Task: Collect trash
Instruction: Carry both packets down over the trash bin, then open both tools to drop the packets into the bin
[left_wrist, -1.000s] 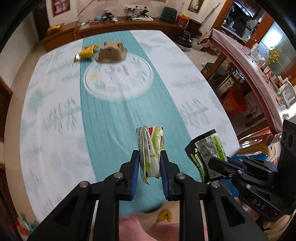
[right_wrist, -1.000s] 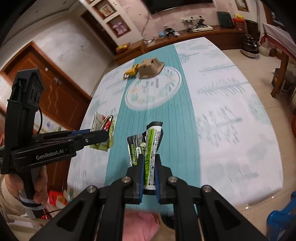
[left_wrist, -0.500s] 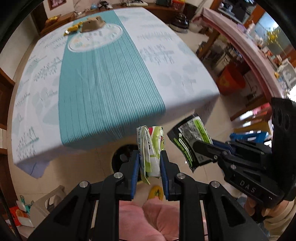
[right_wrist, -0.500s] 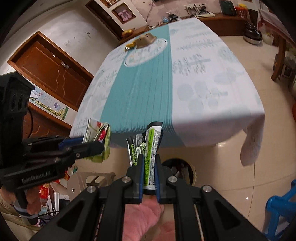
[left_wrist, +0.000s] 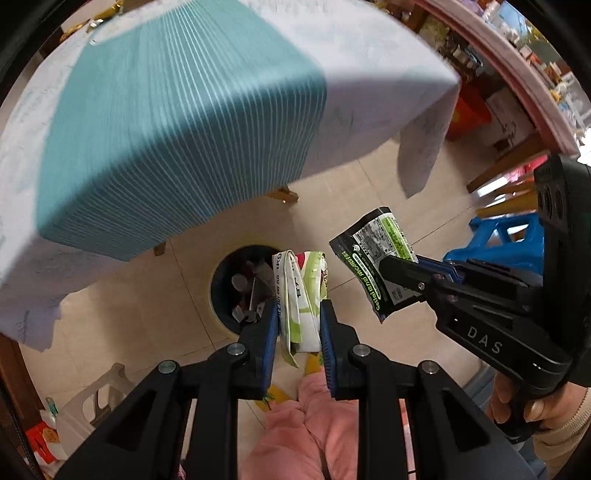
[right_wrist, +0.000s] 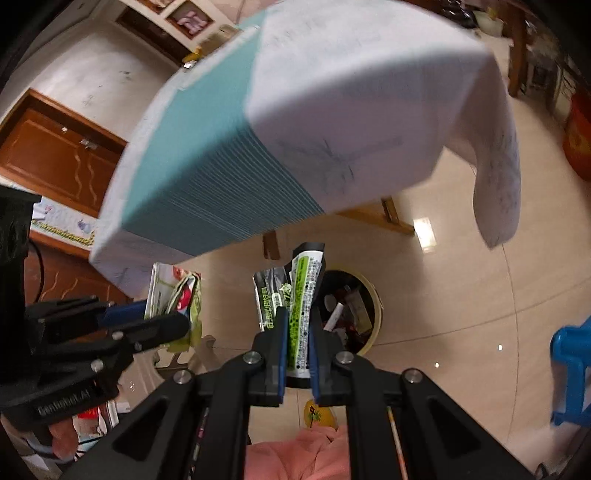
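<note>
While both units are hanging over the tiled floor (left_wrist: 369, 206) beside the table, each is carrying one piece of trash. The left gripper (left_wrist: 298, 325) is clamping a folded white-and-green wrapper (left_wrist: 301, 295) between its blue-lined jaws; the wrapper is creased lengthwise, glossy, with a patch of red print, and its lower edge is drooping below the jaws. In the right wrist view the same wrapper (right_wrist: 177, 295) is showing as a crumpled, bulging pouch in the left gripper (right_wrist: 173, 325).

The right gripper (right_wrist: 297, 347) is pinching a black-and-green sachet (right_wrist: 299, 295) — thin foil-like film, flat, with fine white print and a bright green panel, its top corner bent over. Seen from the left wrist, that sachet (left_wrist: 376, 262) is sticking out of the right gripper (left_wrist: 402, 269) at a slant, apart from the wrapper.

A round trash bin (left_wrist: 221, 317) is standing on the floor just past the grippers' tips, its pale rim (right_wrist: 373, 317) ringing a dark interior with assorted scraps lying inside. Both held items are sitting near the bin's mouth in frame; whether they are directly above it cannot be told.

The tablecloth (left_wrist: 166, 129) is draping over the table edge — teal ribbed centre band, white sides with faint grey print — and a blue plastic stool (left_wrist: 509, 236) is standing at the right.
</note>
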